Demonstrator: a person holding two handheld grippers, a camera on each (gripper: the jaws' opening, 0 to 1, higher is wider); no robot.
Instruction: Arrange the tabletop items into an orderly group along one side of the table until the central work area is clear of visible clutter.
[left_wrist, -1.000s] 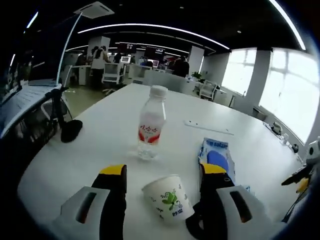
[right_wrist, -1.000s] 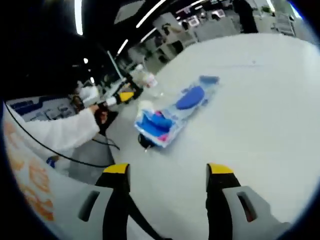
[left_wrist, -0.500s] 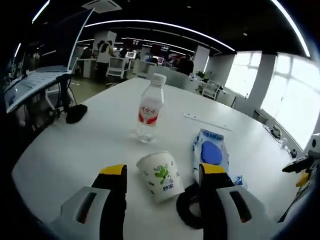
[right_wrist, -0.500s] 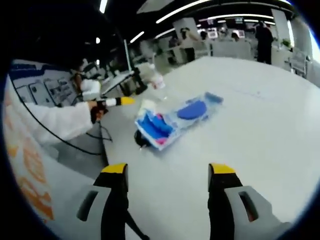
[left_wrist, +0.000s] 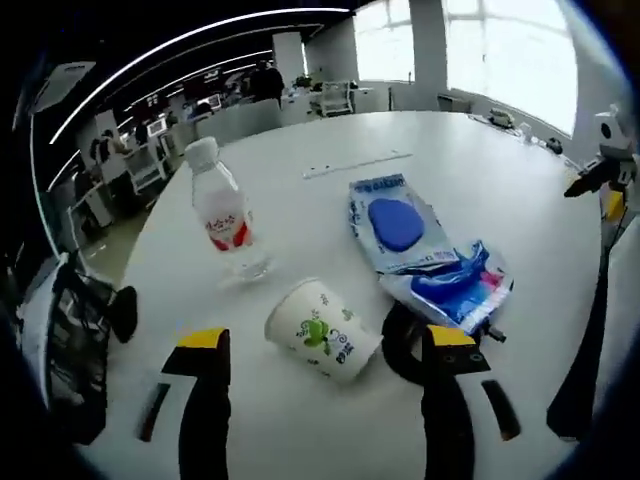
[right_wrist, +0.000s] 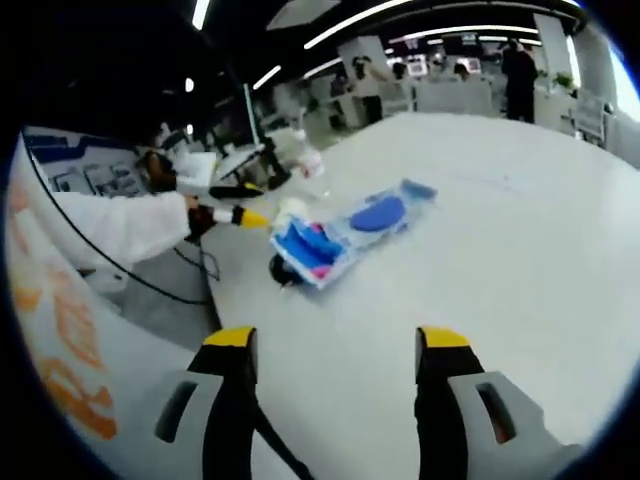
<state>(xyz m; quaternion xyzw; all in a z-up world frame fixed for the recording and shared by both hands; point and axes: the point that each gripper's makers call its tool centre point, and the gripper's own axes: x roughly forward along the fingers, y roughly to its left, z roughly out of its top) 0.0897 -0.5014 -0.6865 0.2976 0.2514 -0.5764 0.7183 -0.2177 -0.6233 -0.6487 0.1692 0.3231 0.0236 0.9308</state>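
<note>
In the left gripper view a white paper cup (left_wrist: 322, 331) with a green print lies on its side on the white table (left_wrist: 480, 180), just beyond my open left gripper (left_wrist: 325, 350). A clear water bottle (left_wrist: 225, 212) with a red label stands upright behind it. To the right lie a blue wipes pack (left_wrist: 393, 224), a crumpled blue wrapper (left_wrist: 452, 288) and a black ring-shaped thing (left_wrist: 402, 343). In the right gripper view my right gripper (right_wrist: 335, 345) is open over bare table, well short of the wipes pack (right_wrist: 378, 215) and the blue wrapper (right_wrist: 308, 248).
A long white strip (left_wrist: 357, 164) lies on the far table. A black object (left_wrist: 122, 312) sits at the left edge. A person's white sleeve (right_wrist: 120, 232) holds the left gripper (right_wrist: 238, 216) in the right gripper view. Office desks and people stand far behind.
The left gripper view has lifted and rolled, looking down on the cup, bottle and packs from higher up. The right gripper view has barely shifted. The items have not moved.
</note>
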